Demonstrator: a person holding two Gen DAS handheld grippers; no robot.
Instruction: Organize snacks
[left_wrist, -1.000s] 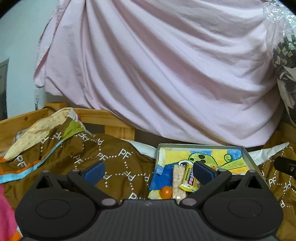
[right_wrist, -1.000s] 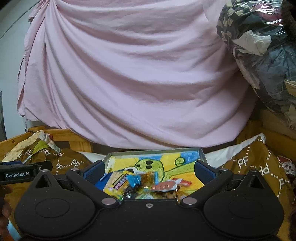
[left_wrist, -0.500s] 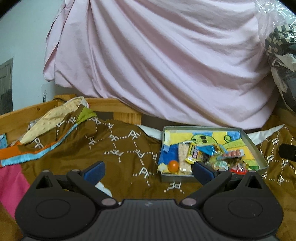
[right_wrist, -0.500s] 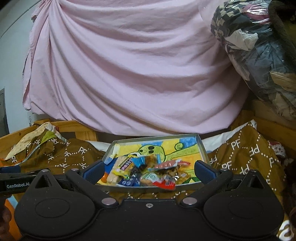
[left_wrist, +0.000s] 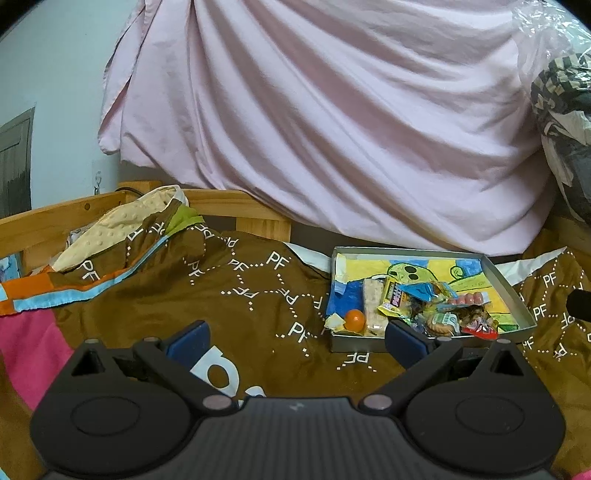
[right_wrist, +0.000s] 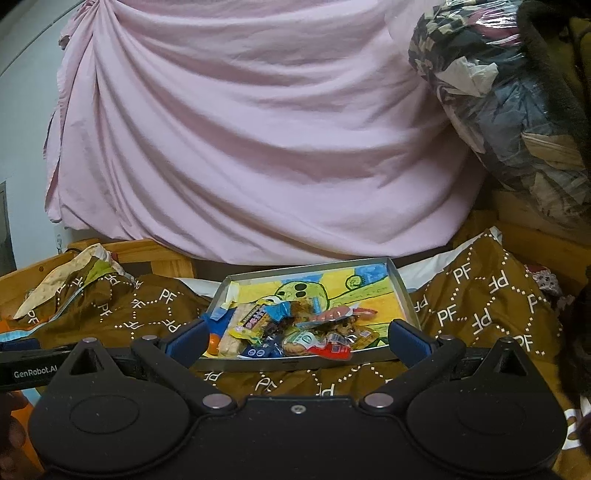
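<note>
Left hand-held gripper (left_wrist: 295, 338): fingers spread wide, nothing between them, hovering over the brown bedspread (left_wrist: 229, 295), with the tray off to its right.
Right hand-held gripper (right_wrist: 295, 338): also spread wide and empty, lined up pretty much dead on the tray, just short of the near rim.
Tray (right_wrist: 404, 295): shallow metal one sitting on the bed, with a kid-style yellow, blue and green drawing lining the bottom.
Snacks (right_wrist: 295, 330): all heaped at the near end of the tray, mostly crinkly wrapped stuff; far end is just drawing.
Orange ball thing (left_wrist: 355, 319): near-left corner of the tray, right beside a pale bar (left_wrist: 373, 306).
Yellow packet (left_wrist: 393, 297): lying tilted just right of that bar.
Red wrapper (left_wrist: 480, 328): near-right edge of the pile.
Backdrop: big pink sheet (right_wrist: 258, 147) hanging behind, wooden bed frame (left_wrist: 48, 221) on the left.
</note>
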